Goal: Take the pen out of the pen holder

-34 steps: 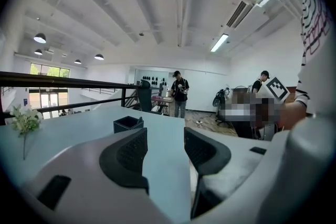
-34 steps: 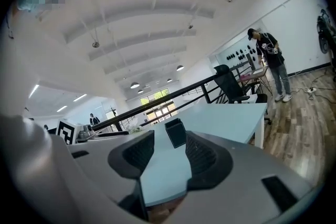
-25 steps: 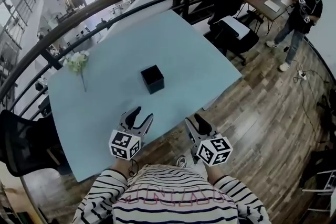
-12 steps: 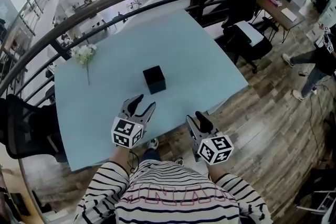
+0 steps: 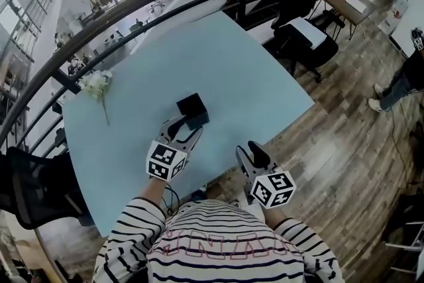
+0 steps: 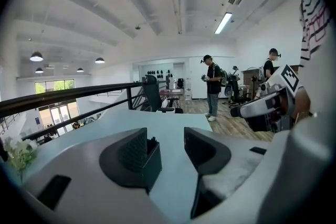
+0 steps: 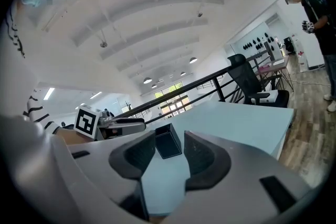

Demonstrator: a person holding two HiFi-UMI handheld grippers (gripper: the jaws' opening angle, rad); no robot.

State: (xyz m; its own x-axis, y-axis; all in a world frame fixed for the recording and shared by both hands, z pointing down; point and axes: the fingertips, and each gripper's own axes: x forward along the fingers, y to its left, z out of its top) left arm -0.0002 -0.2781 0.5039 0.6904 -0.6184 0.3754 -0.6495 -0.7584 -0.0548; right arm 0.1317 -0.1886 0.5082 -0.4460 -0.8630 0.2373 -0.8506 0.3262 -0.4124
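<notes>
On the pale blue counter (image 5: 252,76), upright black pen holder (image 5: 192,109), open top; pen not made out. Just short of it, left hand-held gripper (image 5: 185,128), jaws wide apart, holder's corner showing beside the left jaw, nothing clamped. Farther back at the counter's near edge, right hand-held gripper (image 5: 248,150), jaws wide though just closing slightly, nothing between them. White flowers (image 5: 97,81) well apart, far left.
</notes>
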